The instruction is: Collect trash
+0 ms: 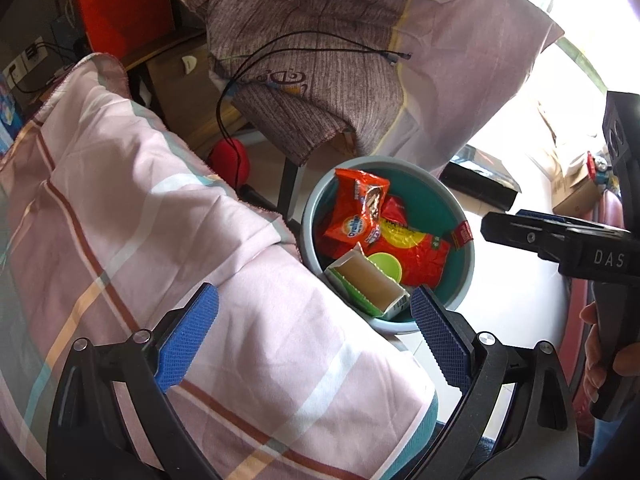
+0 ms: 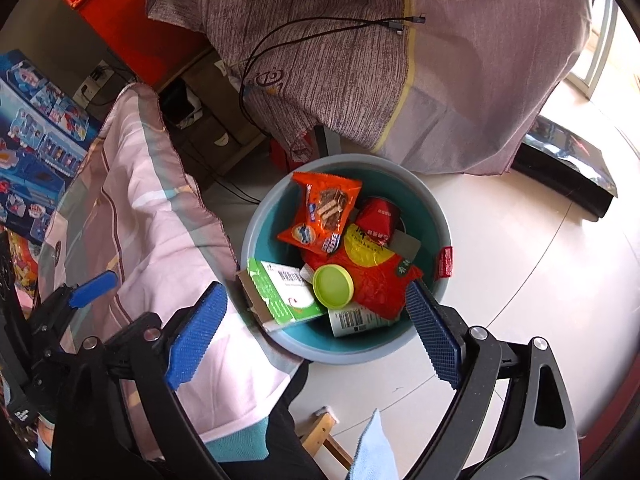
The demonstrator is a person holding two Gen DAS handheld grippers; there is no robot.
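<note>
A round teal bin [image 2: 256, 216] stands on the pale floor directly below my right gripper [image 2: 316, 320], whose blue pads stand wide apart with nothing between them. Inside lie an orange snack wrapper [image 2: 324, 212], a red wrapper [image 2: 372, 280], a green lid [image 2: 333, 285], a green-and-white carton [image 2: 280, 292] and a barcoded cup [image 2: 352, 320]. My left gripper [image 1: 316, 320] is open and empty, hovering over the checked cloth [image 1: 160, 240] beside the bin [image 1: 308, 216]. In the left wrist view, one finger [image 1: 520, 234] of the right gripper reaches in above the bin's right side.
The pink checked cloth [image 2: 152, 220] covers a surface that touches the bin's left rim. A grey-brown cloth [image 2: 320, 60] with a black cable drapes behind. On the floor lie a black box [image 2: 568, 168], a wooden leg [image 2: 320, 432] and a blue rag [image 2: 376, 448].
</note>
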